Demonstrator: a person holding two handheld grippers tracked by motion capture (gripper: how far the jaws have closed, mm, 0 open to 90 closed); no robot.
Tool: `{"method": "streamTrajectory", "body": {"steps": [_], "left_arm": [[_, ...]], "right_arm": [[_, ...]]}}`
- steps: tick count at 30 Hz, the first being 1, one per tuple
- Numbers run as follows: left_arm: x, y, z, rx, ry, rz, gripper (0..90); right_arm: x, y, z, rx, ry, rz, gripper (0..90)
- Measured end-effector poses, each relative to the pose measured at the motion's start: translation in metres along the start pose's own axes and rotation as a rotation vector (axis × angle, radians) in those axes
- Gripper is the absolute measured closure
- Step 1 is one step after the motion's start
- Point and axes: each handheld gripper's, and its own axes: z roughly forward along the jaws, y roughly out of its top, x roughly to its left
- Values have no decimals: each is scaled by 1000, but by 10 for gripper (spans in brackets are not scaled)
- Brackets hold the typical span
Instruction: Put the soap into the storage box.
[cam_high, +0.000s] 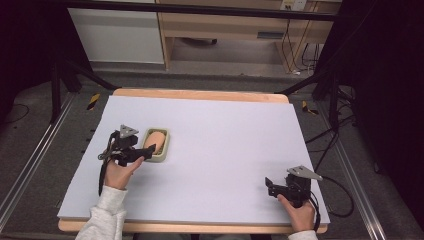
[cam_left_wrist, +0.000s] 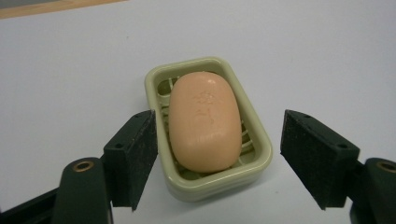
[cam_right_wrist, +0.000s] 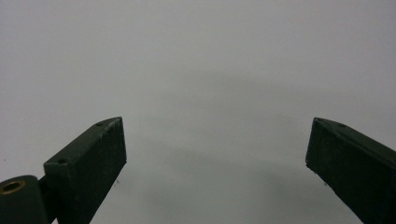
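A peach oval soap bar (cam_left_wrist: 204, 122) lies in a pale green soap dish (cam_left_wrist: 156, 77) on the white table cover. In the high view the dish (cam_high: 164, 156) and the soap (cam_high: 156, 140) sit at the middle left. My left gripper (cam_high: 145, 151) is just left of the dish and points at it. In the left gripper view that gripper (cam_left_wrist: 218, 122) is open, its pads (cam_left_wrist: 133, 156) standing apart on either side of the dish's near end without pressing on it. My right gripper (cam_high: 270, 186) rests near the front right edge, and in its own view this gripper (cam_right_wrist: 215, 123) is open over bare cover.
The white cover (cam_high: 225, 140) lies over a wooden table whose edge (cam_high: 200, 94) shows at the back. Dark frame legs and cables stand on the floor to both sides. A cable trails from the right gripper (cam_high: 340, 200).
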Motion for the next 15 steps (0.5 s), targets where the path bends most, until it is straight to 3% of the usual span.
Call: {"method": "streamTrajectory", "body": {"steps": [7, 15], "left_arm": [[2, -16, -9, -32, 5, 2, 273], [6, -42, -20, -27, 13, -9, 272]], "right_arm": [[-3, -1, -2, -7, -1, 5, 54], [-5, -1, -5, -11, -4, 15, 54]]}}
